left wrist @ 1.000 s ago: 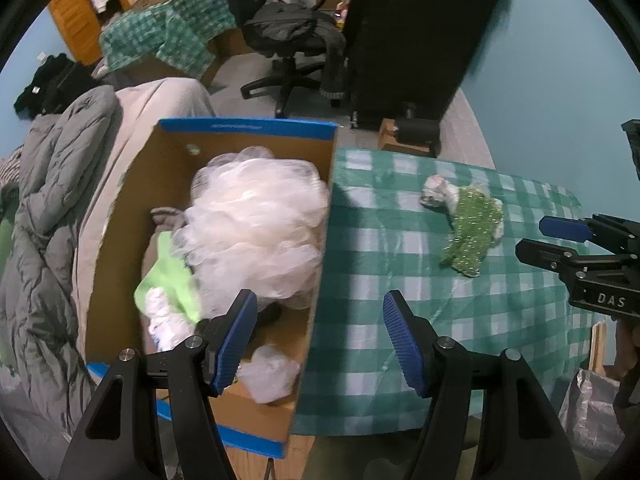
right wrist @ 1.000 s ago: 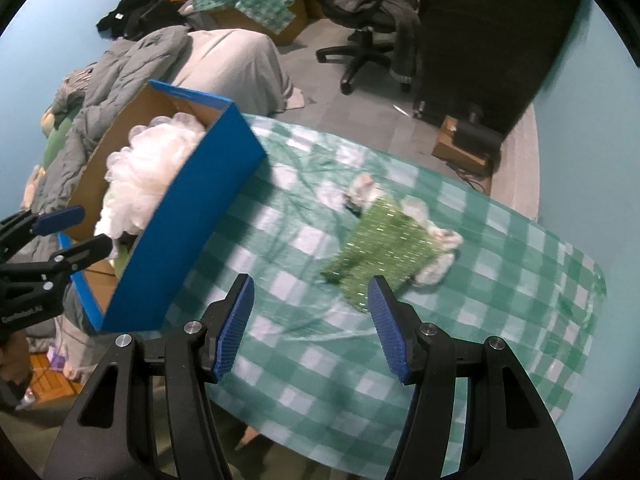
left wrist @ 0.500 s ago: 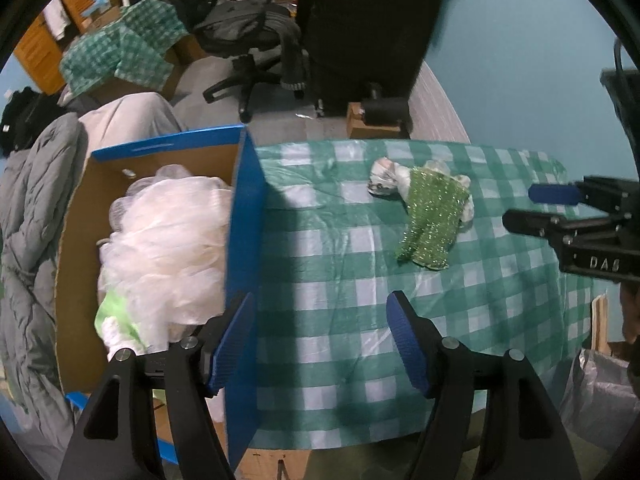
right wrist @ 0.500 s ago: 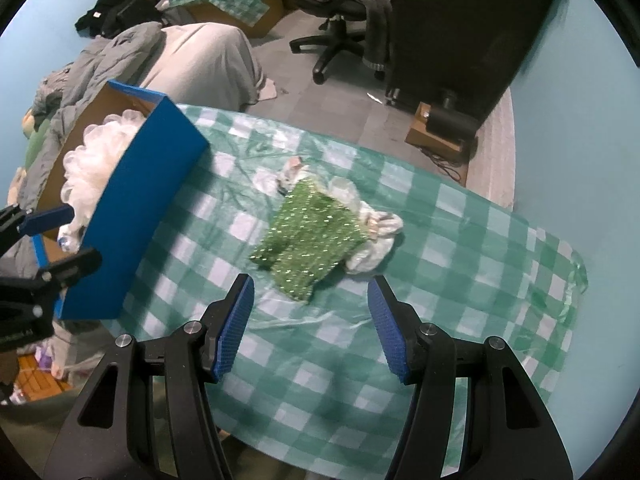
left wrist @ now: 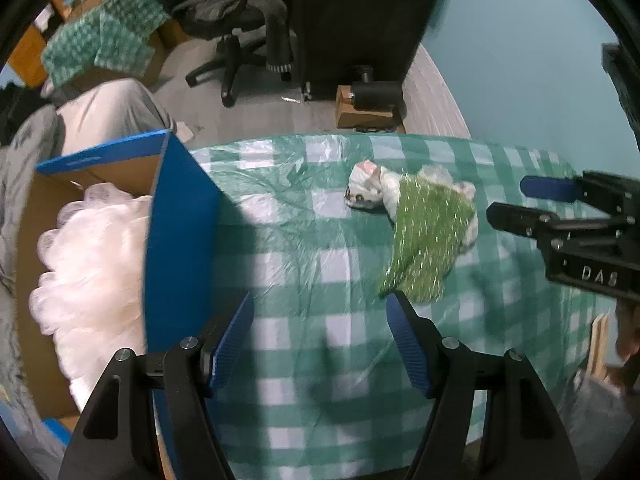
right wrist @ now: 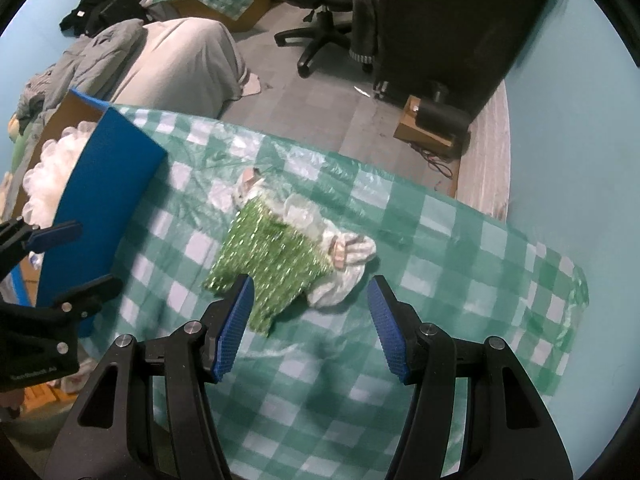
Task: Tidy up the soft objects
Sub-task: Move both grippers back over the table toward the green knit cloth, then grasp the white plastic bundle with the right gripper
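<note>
A soft doll in a sparkly green dress (left wrist: 428, 240) (right wrist: 272, 256) lies on the green checked tablecloth (left wrist: 320, 240) (right wrist: 460, 240), its white limbs and head sticking out. My left gripper (left wrist: 320, 312) hangs open above the cloth, near the dress hem and right of the box. My right gripper (right wrist: 310, 300) is open too, pointing down just above the doll's lower edge, nothing between its blue pads. Each gripper shows at the side of the other's view. The blue cardboard box (left wrist: 180, 240) (right wrist: 104, 200) at the left holds a white mesh pouf (left wrist: 92, 264) (right wrist: 44, 176).
Beyond the table's far edge lie grey floor, a black office chair (left wrist: 236, 20), a dark cabinet (left wrist: 352, 20) and a small wooden block with a black cylinder (left wrist: 368, 104). Grey bedding (right wrist: 172, 64) sits behind the box. A teal wall runs along the right.
Both grippers moved right, away from the box, and came lower toward the doll. The box slid to the left of both views; the doll looks larger and closer.
</note>
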`<move>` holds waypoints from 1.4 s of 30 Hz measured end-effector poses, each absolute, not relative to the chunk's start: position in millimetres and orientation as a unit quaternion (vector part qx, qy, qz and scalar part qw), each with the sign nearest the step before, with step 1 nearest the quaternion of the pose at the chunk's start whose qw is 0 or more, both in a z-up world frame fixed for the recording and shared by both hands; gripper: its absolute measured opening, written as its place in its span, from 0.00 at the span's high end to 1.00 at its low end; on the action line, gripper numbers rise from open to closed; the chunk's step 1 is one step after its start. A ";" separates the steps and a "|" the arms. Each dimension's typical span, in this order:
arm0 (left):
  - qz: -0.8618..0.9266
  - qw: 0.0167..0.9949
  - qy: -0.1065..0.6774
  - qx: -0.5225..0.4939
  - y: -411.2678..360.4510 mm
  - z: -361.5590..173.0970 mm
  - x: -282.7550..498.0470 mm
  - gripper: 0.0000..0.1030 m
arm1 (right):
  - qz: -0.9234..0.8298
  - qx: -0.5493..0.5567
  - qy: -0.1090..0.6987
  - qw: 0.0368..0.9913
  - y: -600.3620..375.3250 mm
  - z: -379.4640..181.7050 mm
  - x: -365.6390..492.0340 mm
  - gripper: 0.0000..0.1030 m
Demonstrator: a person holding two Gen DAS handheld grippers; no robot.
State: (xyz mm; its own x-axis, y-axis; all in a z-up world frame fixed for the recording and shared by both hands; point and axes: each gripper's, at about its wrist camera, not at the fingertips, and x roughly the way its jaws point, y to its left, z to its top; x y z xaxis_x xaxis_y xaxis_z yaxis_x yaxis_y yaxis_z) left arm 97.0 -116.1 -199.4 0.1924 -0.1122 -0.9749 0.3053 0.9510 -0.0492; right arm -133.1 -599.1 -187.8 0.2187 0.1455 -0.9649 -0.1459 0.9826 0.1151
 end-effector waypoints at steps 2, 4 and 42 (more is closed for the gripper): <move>-0.125 0.766 0.627 0.070 -117.2 -206.7 107.4 0.32 | 0.090 0.001 0.618 0.781 -600.9 -190.9 -125.0 0.42; -0.119 0.768 0.626 0.069 -118.8 -212.1 114.7 0.32 | 0.087 0.001 0.619 0.781 -601.7 -194.2 -117.5 0.42; -0.134 0.723 0.672 0.090 -104.3 -262.9 76.2 0.28 | 0.104 -0.002 0.673 0.732 -568.6 -256.3 -147.6 0.42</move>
State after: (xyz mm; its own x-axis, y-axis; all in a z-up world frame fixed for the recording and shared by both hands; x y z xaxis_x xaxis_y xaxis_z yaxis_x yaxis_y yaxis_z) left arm 76.2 -104.3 -262.9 0.0612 -0.0733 -0.9954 0.3148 0.9478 -0.0505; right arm -147.6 -568.6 -256.3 0.0726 0.1487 -0.9862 -0.1551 0.9785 0.1362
